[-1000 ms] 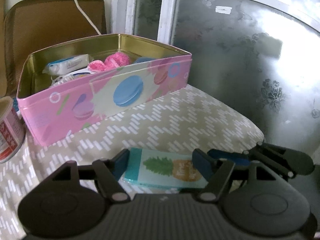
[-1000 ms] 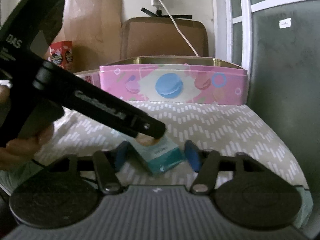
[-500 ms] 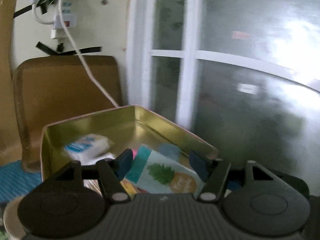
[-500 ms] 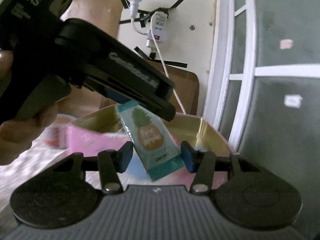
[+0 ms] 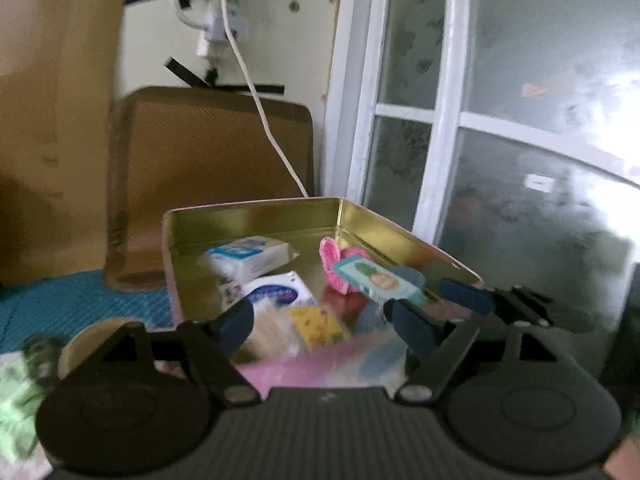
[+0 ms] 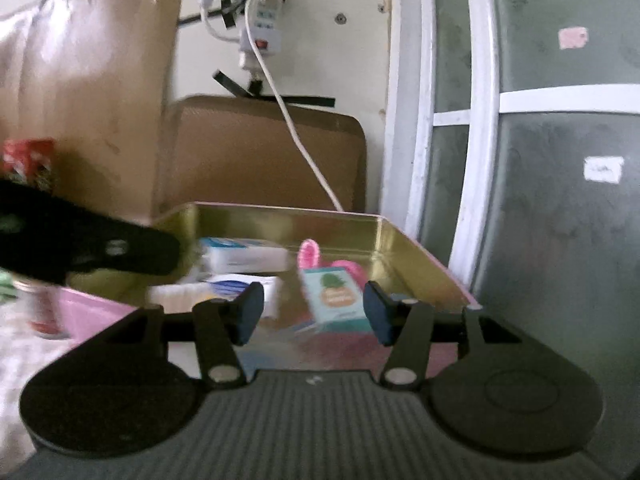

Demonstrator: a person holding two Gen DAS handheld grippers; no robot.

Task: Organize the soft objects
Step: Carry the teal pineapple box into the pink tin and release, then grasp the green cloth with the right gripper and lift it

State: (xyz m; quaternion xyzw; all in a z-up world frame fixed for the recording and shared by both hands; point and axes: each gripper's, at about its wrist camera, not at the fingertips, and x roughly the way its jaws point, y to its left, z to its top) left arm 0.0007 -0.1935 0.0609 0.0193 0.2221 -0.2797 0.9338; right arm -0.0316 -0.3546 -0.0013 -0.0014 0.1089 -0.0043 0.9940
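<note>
pineapple pack released, now lying in tin, both grippers' fingers opened wider

A white cable hangs over a brown board beside a frosted window.

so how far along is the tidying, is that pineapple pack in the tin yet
Done: the pineapple pack lies in the tin, leaning on the pink puff beside the white tissue pack. In hand: nothing; left gripper and right gripper are open. No other loose soft items show.
</note>
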